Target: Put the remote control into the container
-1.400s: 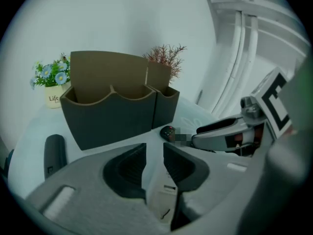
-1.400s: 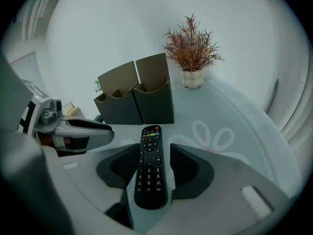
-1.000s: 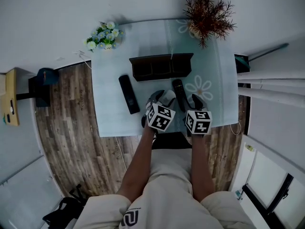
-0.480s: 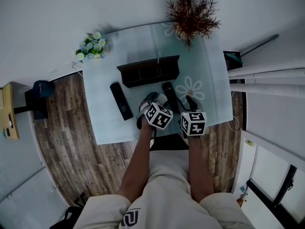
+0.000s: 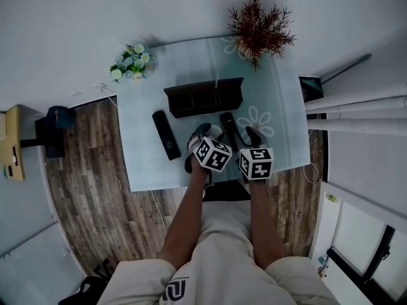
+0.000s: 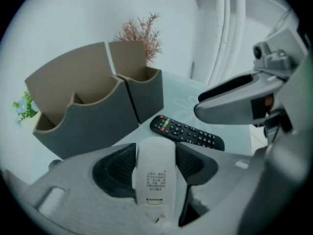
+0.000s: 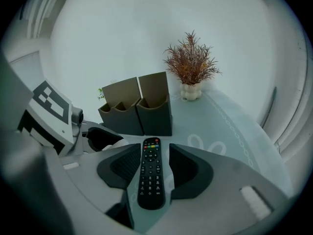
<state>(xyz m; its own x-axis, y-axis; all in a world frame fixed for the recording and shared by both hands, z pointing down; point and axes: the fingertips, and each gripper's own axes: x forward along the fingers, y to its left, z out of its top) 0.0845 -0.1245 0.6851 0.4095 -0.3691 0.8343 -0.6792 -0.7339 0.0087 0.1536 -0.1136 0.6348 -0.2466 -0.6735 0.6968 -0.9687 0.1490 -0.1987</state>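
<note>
The left gripper, jaws just closing, clamped the white remote in front of the container. The right gripper stood open astride the black remote, also before the container, pads facing its long sides, presumably for a grasp.

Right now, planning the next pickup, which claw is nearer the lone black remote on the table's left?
Left. The left claw, jaws just closing on a white remote, sits right of the lone black remote; the right claw is farther right, straddling another remote.
</note>
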